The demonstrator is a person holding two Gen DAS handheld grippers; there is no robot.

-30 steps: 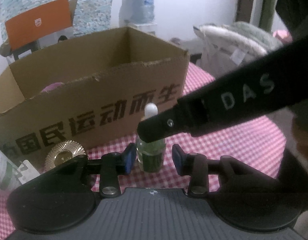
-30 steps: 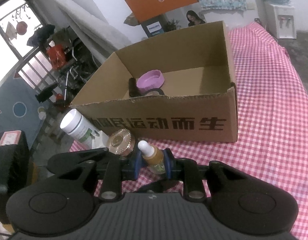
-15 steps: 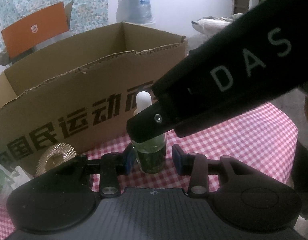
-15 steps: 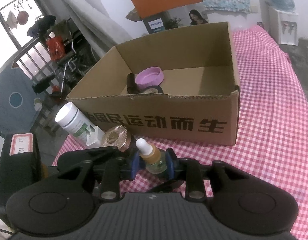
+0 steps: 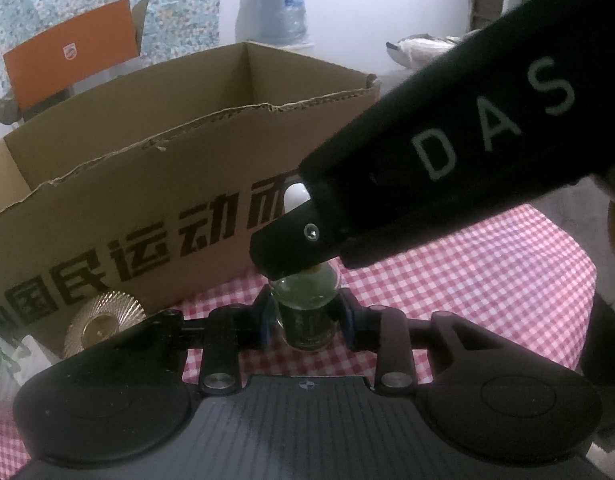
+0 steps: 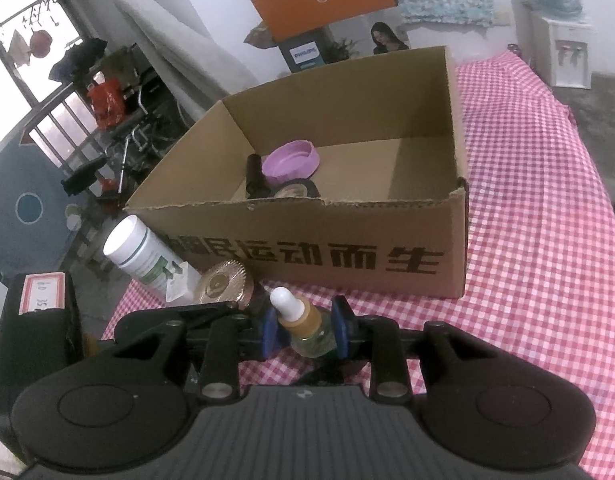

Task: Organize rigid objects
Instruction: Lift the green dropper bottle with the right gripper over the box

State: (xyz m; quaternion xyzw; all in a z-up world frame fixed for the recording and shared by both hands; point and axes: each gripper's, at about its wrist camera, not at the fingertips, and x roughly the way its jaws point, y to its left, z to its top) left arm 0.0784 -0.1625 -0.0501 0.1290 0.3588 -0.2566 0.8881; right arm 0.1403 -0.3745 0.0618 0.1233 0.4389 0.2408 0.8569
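A dropper bottle (image 6: 307,330) is seen low in the centre of both wrist views, upright on the checked cloth (image 6: 547,240) just in front of the box (image 6: 347,256). It is clamped at its body by the narrow-set pads of the right gripper (image 6: 305,332). The left gripper (image 5: 305,320) has just been closing; its pads are set against the bottle's sides. A gold disc (image 5: 103,320) is seen at lower left, beside the box. A purple lid (image 6: 293,160) lies inside the box.

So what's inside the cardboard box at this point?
In the cardboard box: a purple lid, a dark bottle and a black round item. The near wall covers the floor behind it.
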